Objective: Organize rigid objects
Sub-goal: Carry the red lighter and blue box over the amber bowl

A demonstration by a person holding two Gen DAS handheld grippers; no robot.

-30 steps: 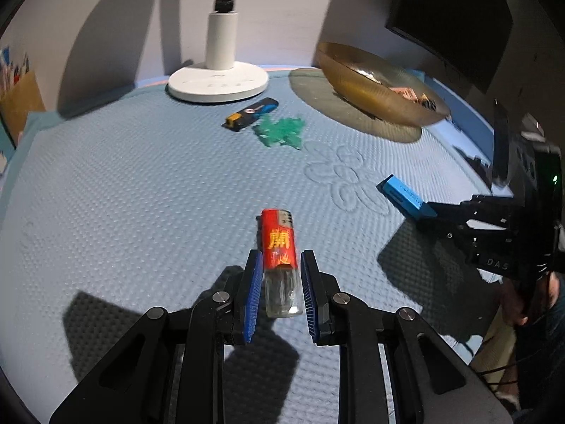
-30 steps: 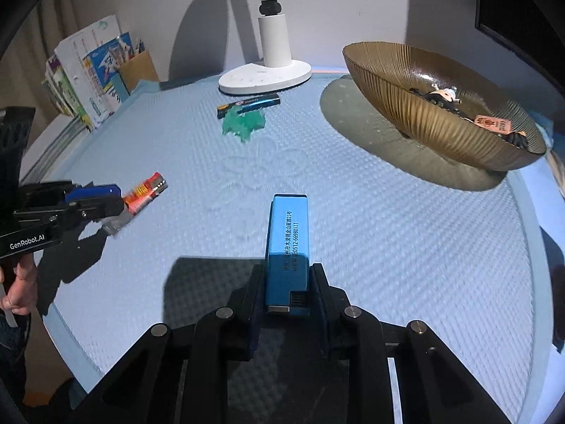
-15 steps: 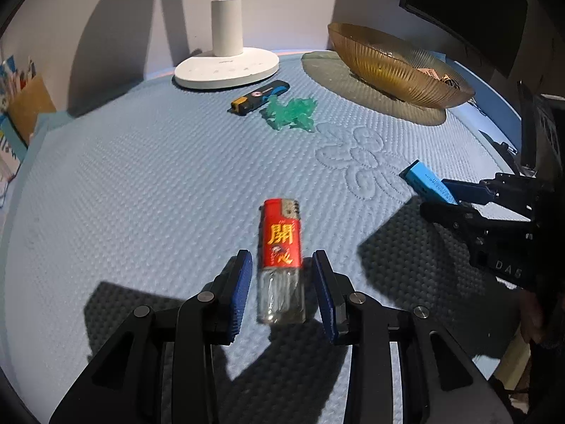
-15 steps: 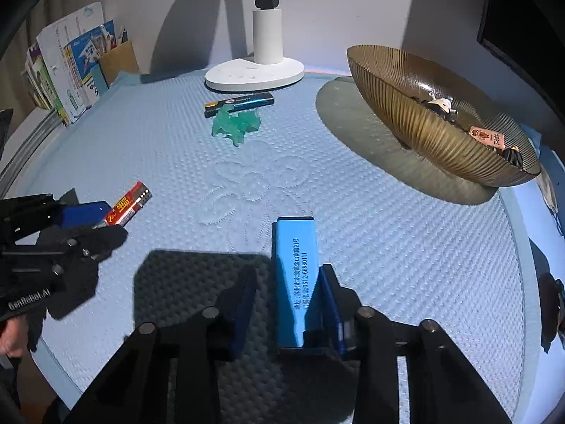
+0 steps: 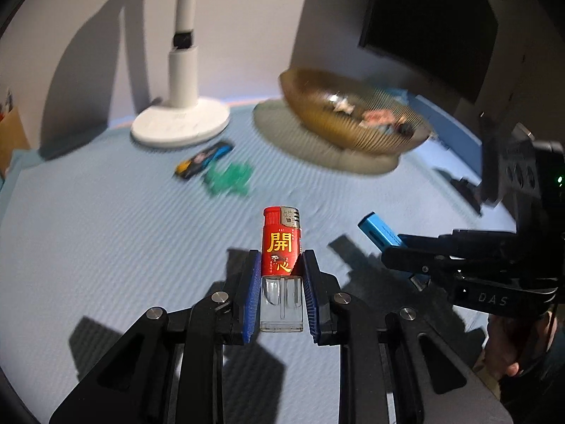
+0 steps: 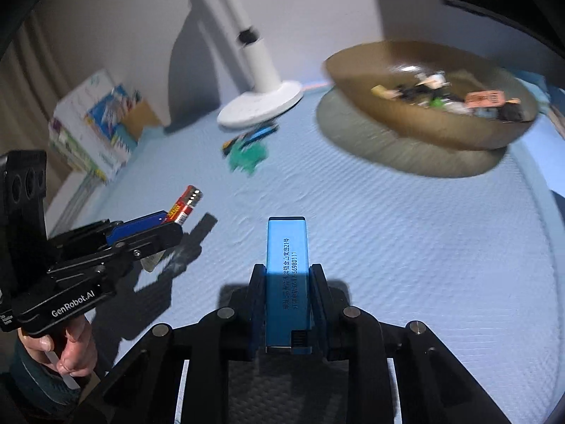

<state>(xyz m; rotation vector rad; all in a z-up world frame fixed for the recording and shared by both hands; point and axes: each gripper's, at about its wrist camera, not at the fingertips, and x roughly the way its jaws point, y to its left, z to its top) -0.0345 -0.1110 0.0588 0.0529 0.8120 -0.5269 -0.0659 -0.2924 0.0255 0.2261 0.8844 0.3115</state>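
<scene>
Left wrist view shows the left gripper (image 5: pixel 281 282) clamping a red, clear-bottomed lighter (image 5: pixel 282 265), while right wrist view shows the right gripper (image 6: pixel 286 304) clamping a flat blue lighter (image 6: pixel 286 279), both lifted off the blue mat (image 6: pixel 423 247).

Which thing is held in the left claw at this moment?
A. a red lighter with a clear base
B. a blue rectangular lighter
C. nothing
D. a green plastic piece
A: in the left wrist view the left claw is shut on the red lighter, its blue pads pressing both sides.
</scene>
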